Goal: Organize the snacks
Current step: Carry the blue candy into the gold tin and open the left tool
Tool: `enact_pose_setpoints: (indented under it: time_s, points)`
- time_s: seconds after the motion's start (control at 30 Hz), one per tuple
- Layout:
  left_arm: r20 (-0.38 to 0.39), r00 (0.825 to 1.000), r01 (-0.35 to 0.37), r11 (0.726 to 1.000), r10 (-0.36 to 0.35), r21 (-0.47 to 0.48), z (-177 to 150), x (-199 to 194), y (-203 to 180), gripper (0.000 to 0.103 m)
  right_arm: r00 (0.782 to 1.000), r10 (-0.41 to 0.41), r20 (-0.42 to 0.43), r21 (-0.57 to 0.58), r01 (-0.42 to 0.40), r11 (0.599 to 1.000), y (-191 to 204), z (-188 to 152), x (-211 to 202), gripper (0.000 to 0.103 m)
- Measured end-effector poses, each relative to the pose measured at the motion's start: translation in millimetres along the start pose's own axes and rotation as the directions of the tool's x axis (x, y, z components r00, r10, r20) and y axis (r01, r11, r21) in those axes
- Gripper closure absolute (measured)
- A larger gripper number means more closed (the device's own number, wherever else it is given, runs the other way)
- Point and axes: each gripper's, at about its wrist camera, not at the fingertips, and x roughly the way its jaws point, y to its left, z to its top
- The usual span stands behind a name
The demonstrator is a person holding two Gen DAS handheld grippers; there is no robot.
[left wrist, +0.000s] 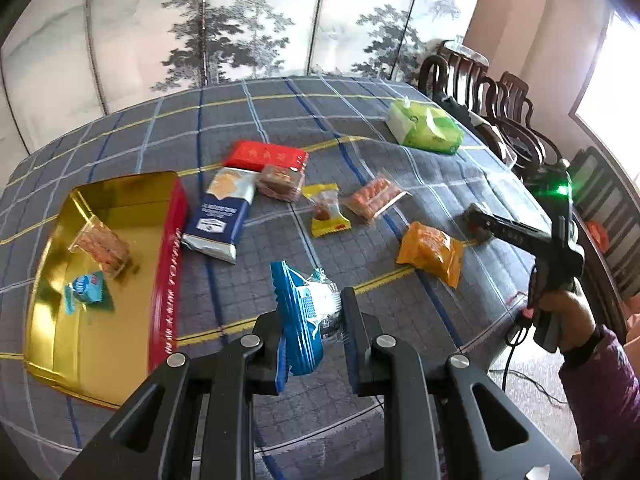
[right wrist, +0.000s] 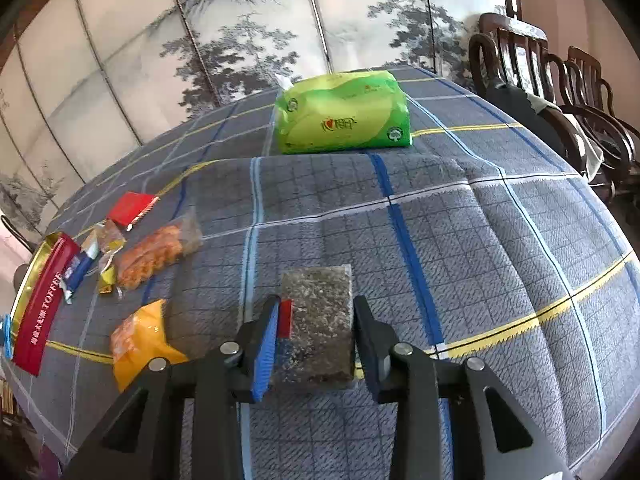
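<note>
Left gripper (left wrist: 310,320) pinches a blue-and-white snack packet (left wrist: 306,312) above the table's near edge, just right of the red-and-gold tin (left wrist: 168,280). The packet is light and crinkly, likely slippery; the grip sits mid-body. Right gripper (right wrist: 314,332) clamps a flat dark seaweed-like pack (right wrist: 318,320) by its side edges; it looks thin and probably brittle. An orange pouch (right wrist: 138,340) lies just beside it. Other loose snacks lie mid-table between the grippers and the tin; a green tissue pack (right wrist: 342,112) is at the far edge.
</note>
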Motion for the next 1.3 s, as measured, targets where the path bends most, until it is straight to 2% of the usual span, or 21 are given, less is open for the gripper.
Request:
enact_pose_setpoints:
  time_s: [0.3, 0.87, 1.3]
  points:
    - [0.031, 0.998, -0.044, 0.997, 0.046, -0.069, -0.6, -17.1, 37.8, 0.084, 0.995, 0.061, 0.083, 0.045, -0.065, 0.997, 6.0, -2.4, -23.5, 0.068]
    - [0.031, 0.983, -0.171, 0.96, 0.182, -0.219, -24.1, -36.4, 132.2, 0.084, 0.984, 0.121, 0.132, -0.036, -0.117, 0.992, 50.3, 10.5, -53.8, 0.068]
    - [0.013, 0.965, -0.255, 0.945, 0.263, -0.207, -28.5, -20.8, 157.2, 0.084, 0.983, 0.127, 0.136, -0.073, -0.118, 0.99, 73.3, 16.9, -59.5, 0.068]
